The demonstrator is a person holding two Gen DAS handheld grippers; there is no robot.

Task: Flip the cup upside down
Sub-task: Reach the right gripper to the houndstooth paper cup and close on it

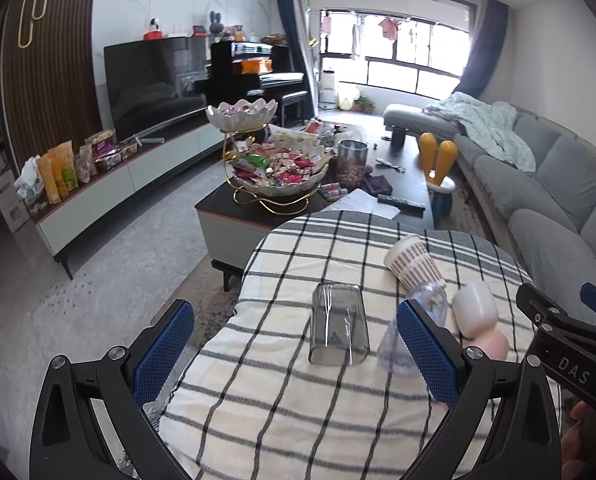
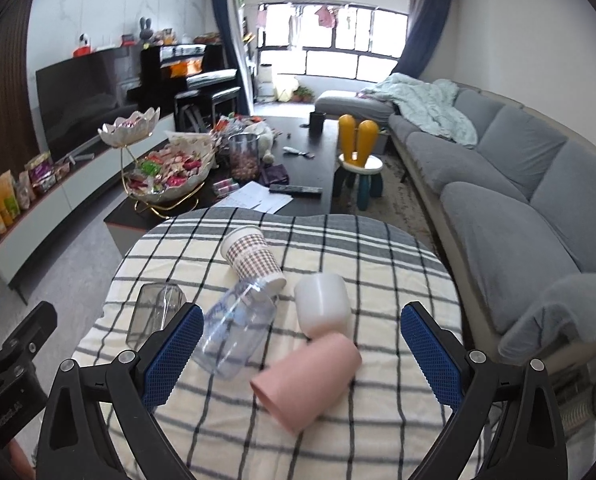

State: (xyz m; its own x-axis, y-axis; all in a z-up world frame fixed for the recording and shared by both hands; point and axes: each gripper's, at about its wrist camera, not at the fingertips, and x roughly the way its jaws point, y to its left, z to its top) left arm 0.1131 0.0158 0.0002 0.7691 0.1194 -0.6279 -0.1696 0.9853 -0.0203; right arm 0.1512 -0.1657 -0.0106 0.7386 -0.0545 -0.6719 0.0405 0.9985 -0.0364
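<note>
Several cups lie on their sides on a table with a checked cloth [image 1: 298,420] [image 2: 378,248]. A smoky clear square cup [image 1: 339,325] [image 2: 156,312] lies centred ahead of my open, empty left gripper [image 1: 298,352]. A clear plastic cup [image 2: 238,326] [image 1: 430,304], a patterned paper cup [image 2: 252,256] [image 1: 414,262], a white cup [image 2: 324,304] [image 1: 476,308] and a pink cup [image 2: 308,378] [image 1: 494,344] lie to the right. My right gripper [image 2: 298,356] is open and empty, with the pink cup between its fingers.
Past the table stands a dark coffee table [image 1: 402,164] with a tiered snack bowl [image 1: 274,160], a jar [image 1: 352,162] and remotes. A grey sofa [image 2: 518,184] runs along the right. A TV cabinet [image 1: 130,168] lines the left wall.
</note>
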